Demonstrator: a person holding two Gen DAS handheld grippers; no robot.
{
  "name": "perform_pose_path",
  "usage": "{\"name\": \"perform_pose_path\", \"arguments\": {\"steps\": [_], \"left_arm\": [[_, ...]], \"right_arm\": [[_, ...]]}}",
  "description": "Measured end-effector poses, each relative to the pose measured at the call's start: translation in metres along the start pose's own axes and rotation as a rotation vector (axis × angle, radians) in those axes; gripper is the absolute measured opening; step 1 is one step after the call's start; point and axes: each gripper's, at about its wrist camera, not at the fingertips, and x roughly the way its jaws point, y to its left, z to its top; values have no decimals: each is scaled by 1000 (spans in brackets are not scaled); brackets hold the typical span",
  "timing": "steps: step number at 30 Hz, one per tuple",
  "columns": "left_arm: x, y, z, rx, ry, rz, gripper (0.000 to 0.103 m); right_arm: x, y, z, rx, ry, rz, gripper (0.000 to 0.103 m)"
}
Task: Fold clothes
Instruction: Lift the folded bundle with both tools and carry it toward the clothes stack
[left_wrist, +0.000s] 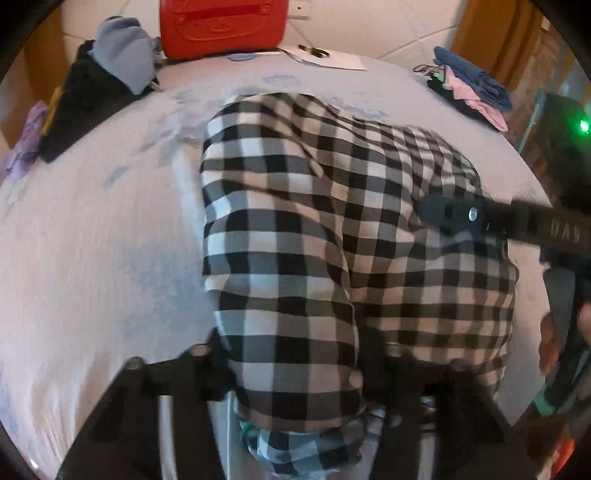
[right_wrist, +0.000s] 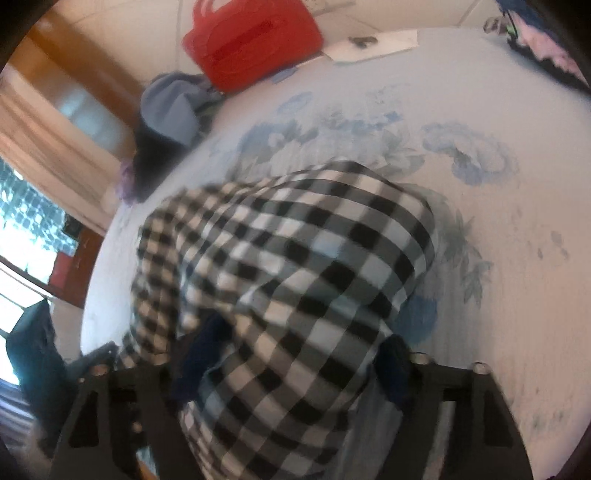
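Checked shirt lies bunched on the bed sheet, roughly mid-bed, already doubled over at least once; the near edge runs between the fingers of both grippers.

Left gripper: jaws are seen spread, one on each side of the near hem; cloth lies between them but the pads are not seen pressing it. Taken as released.

Right gripper: jaws stand apart with the shirt's near fold bulging between them; the blue pads sit beside the cloth rather than pinching it. Also taken as released. Picture is blurred, so contact at the left pad cannot be settled.

Step in hand, as judged: a fold has been laid down and the edge let go. To be done well, the next pinch should be taken on the two near corners, through all layers, so nothing slips. The lump in the middle should be flattened before any further fold. Other clothes at the far edge are well apart and need no avoiding.
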Motion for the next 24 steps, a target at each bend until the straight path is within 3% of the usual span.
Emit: {"name": "perform_pose_path", "arguments": {"steps": [3, 4, 5, 12, 16, 20, 24], "left_arm": [[-2, 0, 2, 16, 6, 8, 38], [-4, -1, 3, 24, 8, 8, 30], [-7, -5, 4, 37, 7, 6, 29], [4, 6, 9, 1, 0, -75, 31], [2, 2, 8, 4, 19, -80, 31], [3, -1, 7, 12, -11, -85, 29], [-11, -2, 13, -6, -51, -106, 19]], "right_arm": [[-1, 0, -5, 17, -4, 2, 58], [0, 0, -6, 21, -4, -4, 57], [0, 1, -7, 20, -6, -11, 55], [2, -2, -7, 37, -26, 4, 52], [1, 1, -9, 45, -31, -10, 52], [1, 4, -10, 23, -37, -36, 52], [-13, 25, -5, -83, -71, -86, 38]]}}
